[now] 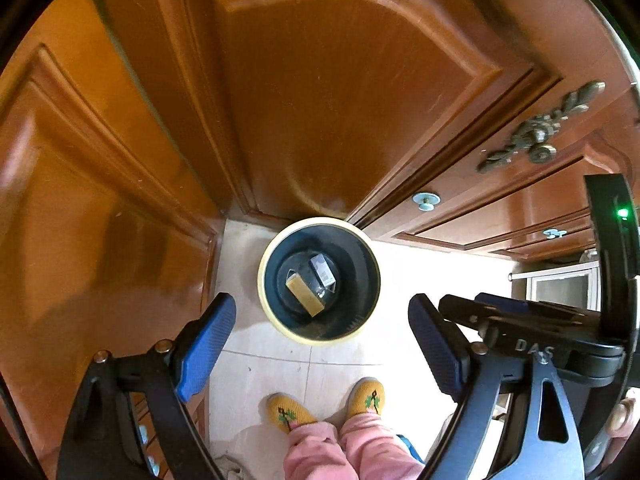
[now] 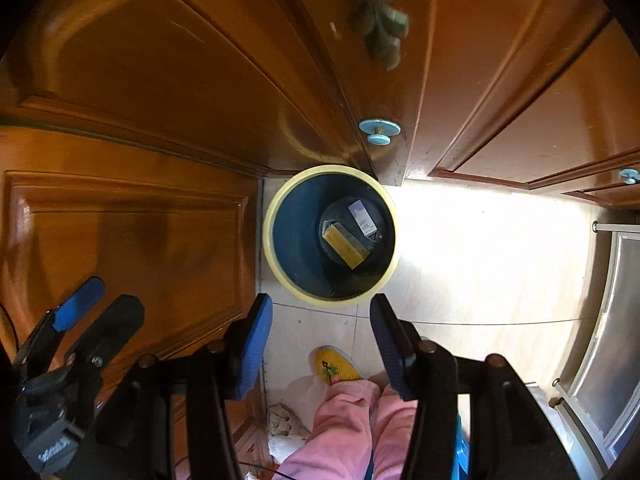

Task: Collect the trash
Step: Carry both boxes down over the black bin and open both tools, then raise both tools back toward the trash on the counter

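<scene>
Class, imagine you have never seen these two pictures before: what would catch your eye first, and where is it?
The round bin with a pale yellow rim stands on the light floor, in the corner of glossy orange-brown wooden doors. At its dark bottom lie a gold box and a white-and-blue carton. Nearer the camera, the left gripper and right gripper hang empty above yellow slippers.
</scene>
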A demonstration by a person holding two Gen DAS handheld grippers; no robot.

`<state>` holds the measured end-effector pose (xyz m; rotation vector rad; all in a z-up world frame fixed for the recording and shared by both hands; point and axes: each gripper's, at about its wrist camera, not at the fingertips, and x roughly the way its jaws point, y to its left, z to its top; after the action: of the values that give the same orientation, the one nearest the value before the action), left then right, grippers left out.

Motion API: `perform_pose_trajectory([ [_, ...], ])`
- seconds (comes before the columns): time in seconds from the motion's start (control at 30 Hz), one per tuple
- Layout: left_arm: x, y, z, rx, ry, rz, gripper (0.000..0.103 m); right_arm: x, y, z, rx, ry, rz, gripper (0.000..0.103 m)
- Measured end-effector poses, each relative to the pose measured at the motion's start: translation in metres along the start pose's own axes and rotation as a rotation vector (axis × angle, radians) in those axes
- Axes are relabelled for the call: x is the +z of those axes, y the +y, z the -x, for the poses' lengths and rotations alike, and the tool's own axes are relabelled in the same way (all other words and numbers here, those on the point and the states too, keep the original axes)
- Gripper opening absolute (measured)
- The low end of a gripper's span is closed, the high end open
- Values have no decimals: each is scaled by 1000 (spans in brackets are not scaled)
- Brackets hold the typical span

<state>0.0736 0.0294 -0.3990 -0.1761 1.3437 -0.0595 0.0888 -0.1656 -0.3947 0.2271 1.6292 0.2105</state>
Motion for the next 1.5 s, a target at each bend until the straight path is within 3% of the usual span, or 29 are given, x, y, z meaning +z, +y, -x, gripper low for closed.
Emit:
perform_pose_trajectory([
  [0.3,-15,-18,104,-29,-64,15,87,-43,21,100,43,-62,46,51],
  [0.57,-9,-32,213,-7,-159,3,87,-77,35,200,72,-192,61,52],
  [0.87,12,-39,326,28,-349,-82,87,-98,64,293,86,-371,67,52],
  [1.23,50,-27,387,47,-541,-109,87,-85,104,363,61,-554,120,52],
  [1.37,76,-20,390,54,-557,-104,87,-68,114,381,51,-602,155,52],
  [1.5,107,-17,381,81,-564,-112,87,-34,124,385,45,-632,208,63],
])
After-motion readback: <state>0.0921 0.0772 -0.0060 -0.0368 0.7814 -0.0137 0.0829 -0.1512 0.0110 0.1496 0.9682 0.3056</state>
